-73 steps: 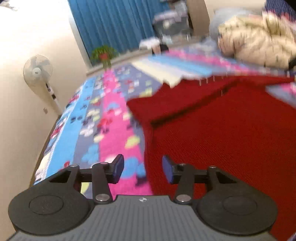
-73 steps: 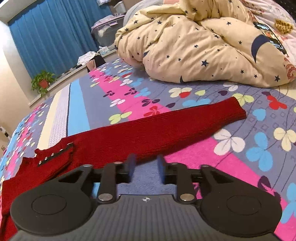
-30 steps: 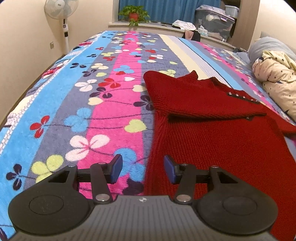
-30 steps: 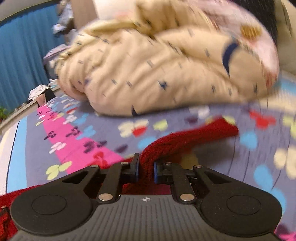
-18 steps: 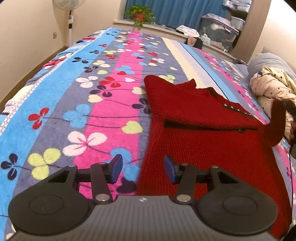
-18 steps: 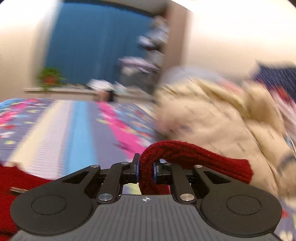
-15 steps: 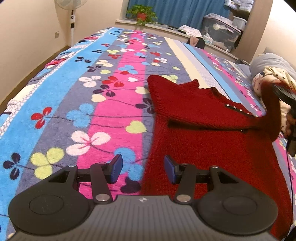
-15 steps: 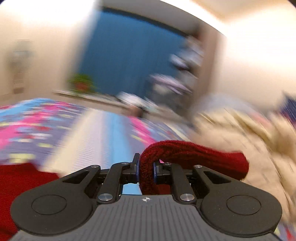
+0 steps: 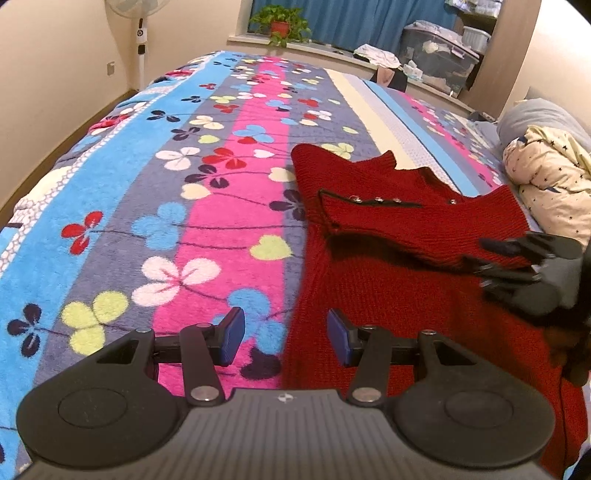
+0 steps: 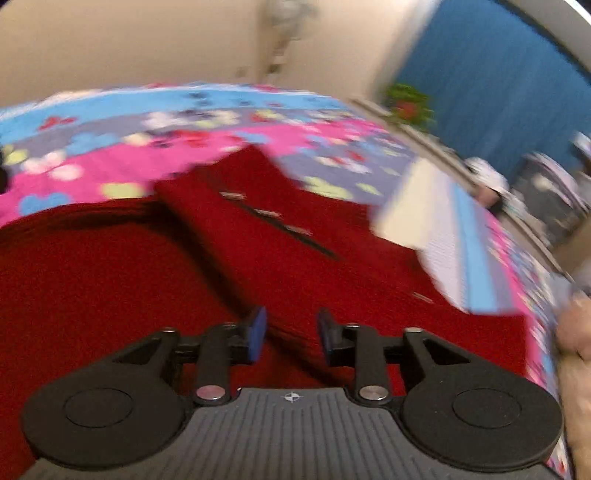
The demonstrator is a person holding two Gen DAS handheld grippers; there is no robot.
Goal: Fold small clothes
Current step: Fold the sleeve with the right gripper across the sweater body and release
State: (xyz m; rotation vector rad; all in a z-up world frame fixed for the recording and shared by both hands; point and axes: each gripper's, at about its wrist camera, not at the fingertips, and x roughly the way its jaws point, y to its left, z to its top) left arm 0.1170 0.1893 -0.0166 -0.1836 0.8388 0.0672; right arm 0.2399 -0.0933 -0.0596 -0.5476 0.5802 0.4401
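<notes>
Currently, left black two-finger gripper (image 9: 286, 336) is released, blue pads apart over the fleecy striped flower-print blanket (image 9: 207, 184) at the sweater's edge. Dark red chunky-knit sweater (image 9: 399, 266) lies flat on it, both sleeves folded across the chest. Right black gripper (image 10: 290, 334) is released above the knit, holding nothing.

black tool (image 9: 286, 336), blue pads (image 9: 232, 336), silver screws

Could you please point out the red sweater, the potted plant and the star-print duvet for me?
red sweater (image 9: 406, 295): left wrist view, its body.
potted plant (image 9: 279, 18): left wrist view, leaves.
star-print duvet (image 9: 554, 184): left wrist view, bunched cream fabric.
</notes>
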